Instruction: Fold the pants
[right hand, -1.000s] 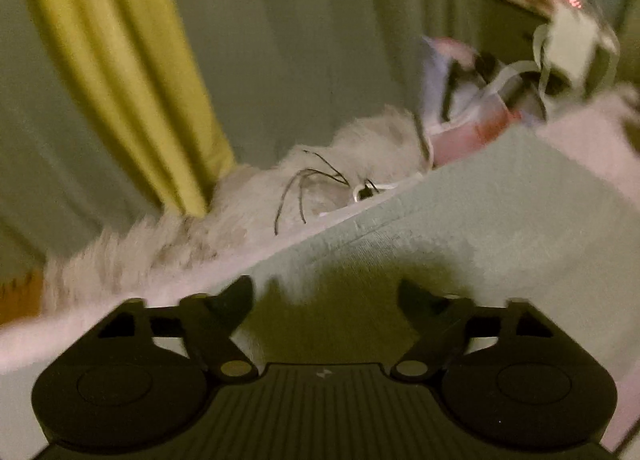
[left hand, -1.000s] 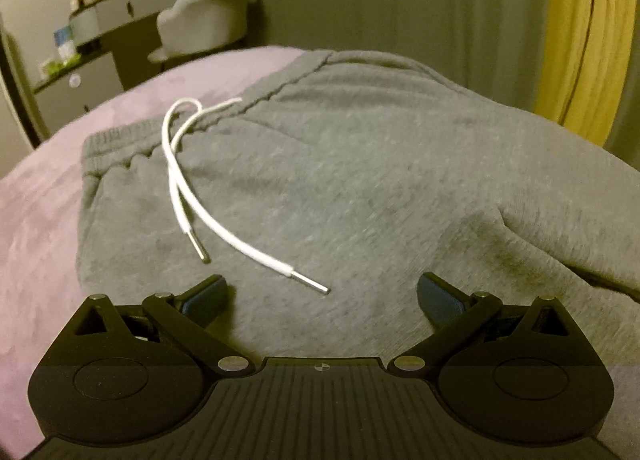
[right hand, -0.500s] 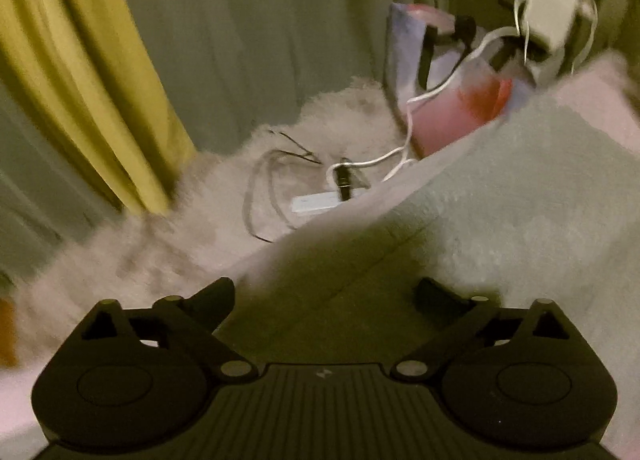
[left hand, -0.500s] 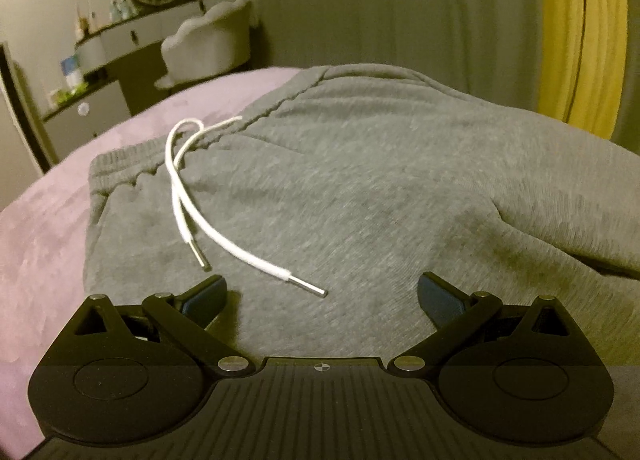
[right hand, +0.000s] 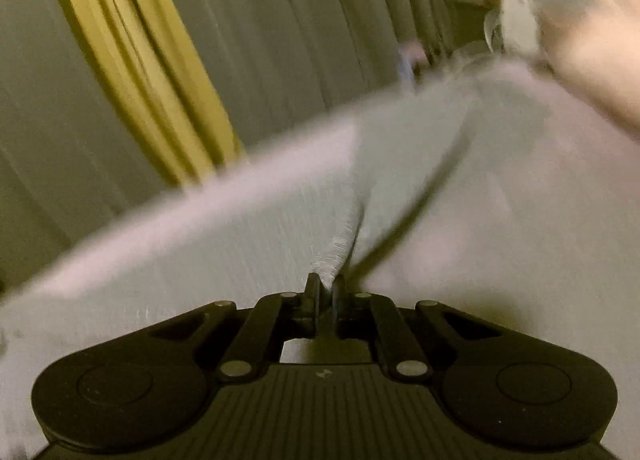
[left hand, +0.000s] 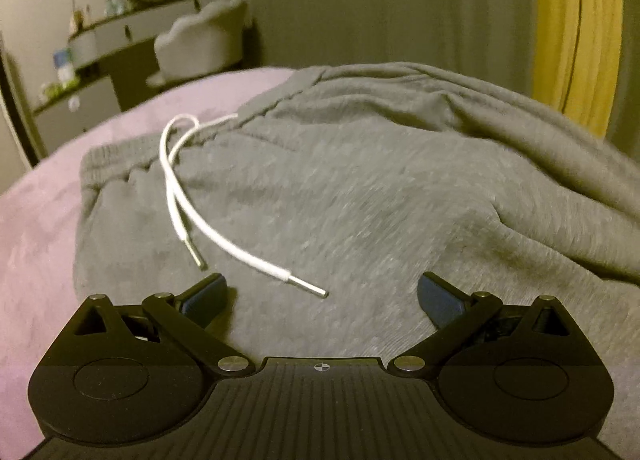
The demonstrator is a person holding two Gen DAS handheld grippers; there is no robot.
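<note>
While your right gripper [right hand: 325, 292] pinches a ridge of the grey pants [left hand: 360, 196], your left gripper [left hand: 322, 296] hangs spread and empty over the waist end.

Since the right jaws have just been closing and now meet on a puckered fold of cloth, you have the far side in hand; the garment's long axis seems to run away from the waistband [left hand: 120, 156] toward your right, so the right hand looks the nearer one to the leg side, the left to the waist. Under your left fingers the fabric lies flat on the purple bedspread [left hand: 48, 228]: soft, fleecy knit, ribbed and gathered at the waist. A white drawstring [left hand: 176, 196] with metal tips trails loose just ahead of those fingers. A raised fold crosses the right side of the left view.
</note>
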